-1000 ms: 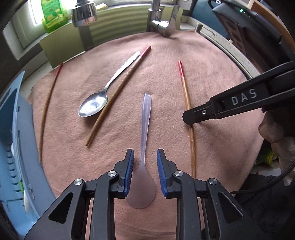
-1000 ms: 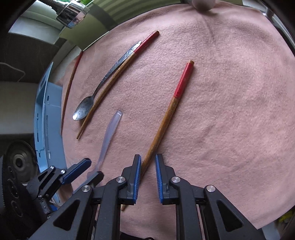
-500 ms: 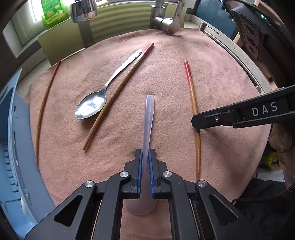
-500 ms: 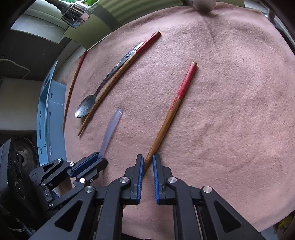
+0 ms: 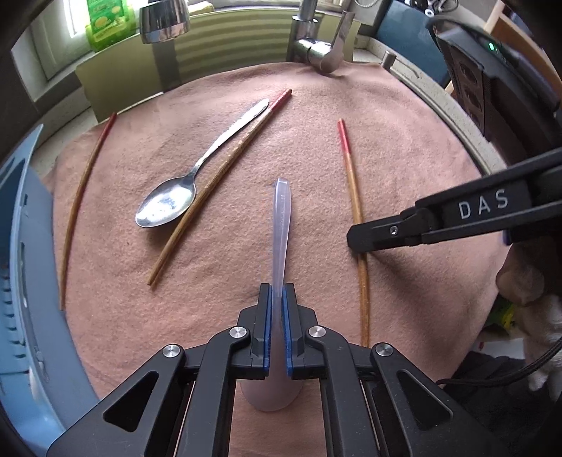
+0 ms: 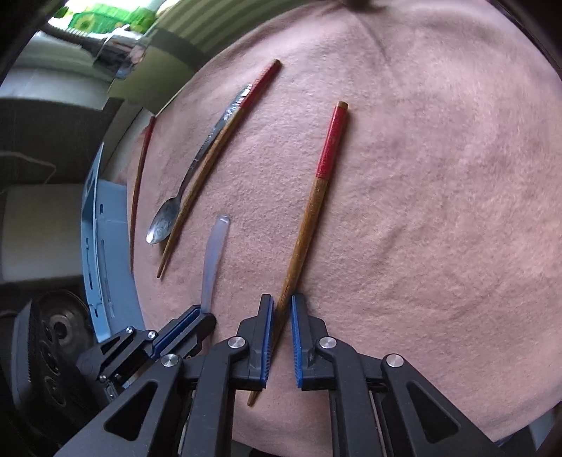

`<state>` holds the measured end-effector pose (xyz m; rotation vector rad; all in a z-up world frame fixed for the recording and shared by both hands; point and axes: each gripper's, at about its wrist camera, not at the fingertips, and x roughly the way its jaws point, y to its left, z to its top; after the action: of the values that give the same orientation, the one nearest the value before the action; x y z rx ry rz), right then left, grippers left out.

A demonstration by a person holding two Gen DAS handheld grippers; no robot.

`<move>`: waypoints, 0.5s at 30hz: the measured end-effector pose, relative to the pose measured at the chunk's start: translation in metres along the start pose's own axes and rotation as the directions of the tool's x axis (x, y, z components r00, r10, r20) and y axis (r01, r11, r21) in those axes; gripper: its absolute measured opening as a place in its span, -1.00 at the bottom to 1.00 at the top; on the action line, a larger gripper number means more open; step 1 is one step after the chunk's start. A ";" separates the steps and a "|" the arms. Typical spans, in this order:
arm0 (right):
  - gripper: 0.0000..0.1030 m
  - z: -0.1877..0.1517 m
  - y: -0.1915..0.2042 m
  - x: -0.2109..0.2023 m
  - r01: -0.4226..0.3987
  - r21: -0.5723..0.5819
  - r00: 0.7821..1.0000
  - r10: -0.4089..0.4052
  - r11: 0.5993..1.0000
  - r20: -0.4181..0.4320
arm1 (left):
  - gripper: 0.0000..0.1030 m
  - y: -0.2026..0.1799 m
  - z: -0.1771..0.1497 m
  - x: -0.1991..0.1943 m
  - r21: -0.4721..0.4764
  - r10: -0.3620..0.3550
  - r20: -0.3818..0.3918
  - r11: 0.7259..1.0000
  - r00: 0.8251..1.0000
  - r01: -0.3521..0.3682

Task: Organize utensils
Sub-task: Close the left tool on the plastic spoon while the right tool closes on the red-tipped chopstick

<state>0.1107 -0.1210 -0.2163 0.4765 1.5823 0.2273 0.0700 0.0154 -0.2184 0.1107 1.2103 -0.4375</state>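
- A pink felt cloth (image 5: 386,147) covers the work surface under my tongs, with a chrome tap (image 5: 318,52) at its far edge and a green bottle (image 5: 105,21) on the sill behind.
- My left gripper (image 5: 277,291) is clenched on the neck of the translucent plastic spoon (image 5: 281,218); its handle points away from me and its bowl sits under the fingers.
- My right gripper (image 6: 280,306) is closed down around the lower part of a red-topped chopstick (image 6: 316,197), which runs between the blue pads; whether both pads press it I cannot tell.
- Beyond and left of my left tongs lie a metal spoon (image 5: 168,204) and a second chopstick (image 5: 217,182), touching side by side.
- A third chopstick (image 5: 80,197) lies further left, beside a blue rack (image 5: 21,246).
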 end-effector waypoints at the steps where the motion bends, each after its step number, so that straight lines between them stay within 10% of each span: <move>1: -0.84 -0.001 -0.002 0.000 -0.014 0.009 1.000 0.014 1.000 0.004 | -0.91 0.002 0.000 -0.001 -0.021 -0.015 0.008 1.000 1.000 0.016; 15: -0.89 -0.004 -0.014 -0.010 -0.083 0.047 0.996 0.082 0.995 0.028 | -0.91 -0.007 0.008 -0.008 -0.066 -0.067 0.056 0.995 0.996 0.071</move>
<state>0.1050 -0.1371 -0.2133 0.5810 1.5469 0.2451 0.0726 0.0089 -0.2071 -0.0008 1.1772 -0.4568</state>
